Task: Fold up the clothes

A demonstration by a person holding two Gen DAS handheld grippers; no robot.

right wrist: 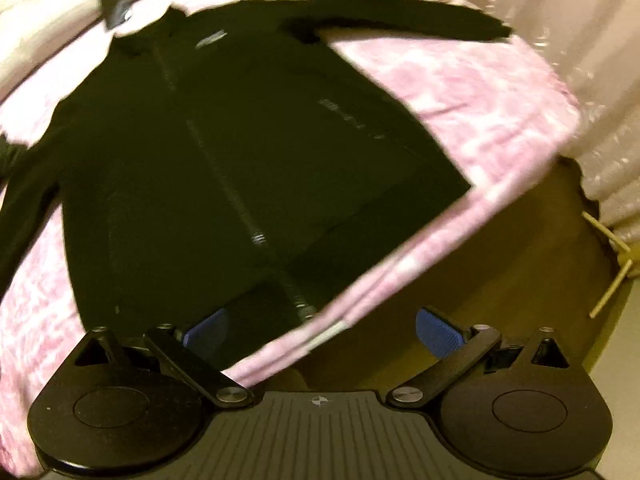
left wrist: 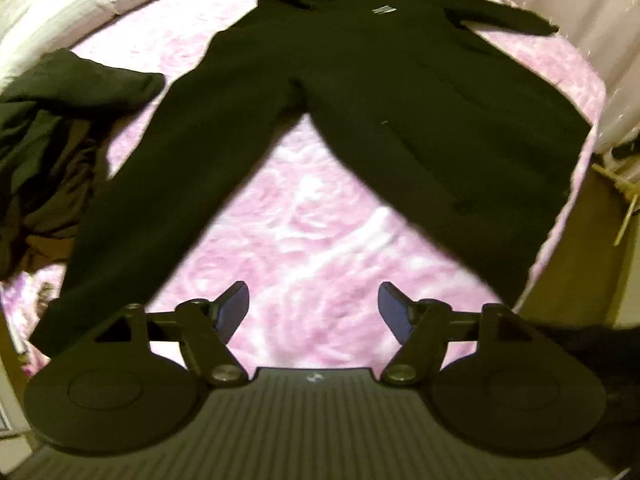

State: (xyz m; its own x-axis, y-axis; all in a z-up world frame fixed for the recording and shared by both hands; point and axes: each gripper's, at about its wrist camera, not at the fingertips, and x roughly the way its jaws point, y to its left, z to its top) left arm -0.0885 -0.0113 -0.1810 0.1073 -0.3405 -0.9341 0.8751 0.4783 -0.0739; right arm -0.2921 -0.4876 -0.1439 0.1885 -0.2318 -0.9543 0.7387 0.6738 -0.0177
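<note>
Both grippers, left [left wrist: 314, 312] and right [right wrist: 320, 334], spread wide, empty, over black zip-front jacket [left wrist: 360, 92] on pink bedspread [left wrist: 304, 220]; crumpled dark clothes [left wrist: 44, 152] in left view only.

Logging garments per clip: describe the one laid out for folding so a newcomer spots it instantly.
Start at the pink patterned bedspread. Spread flat across its middle lies a black zip-front jacket, sleeves stretched outward. Unlike the crumpled dark clothes pile beside it, it is smoothed out and carries a small pale chest logo.
</note>
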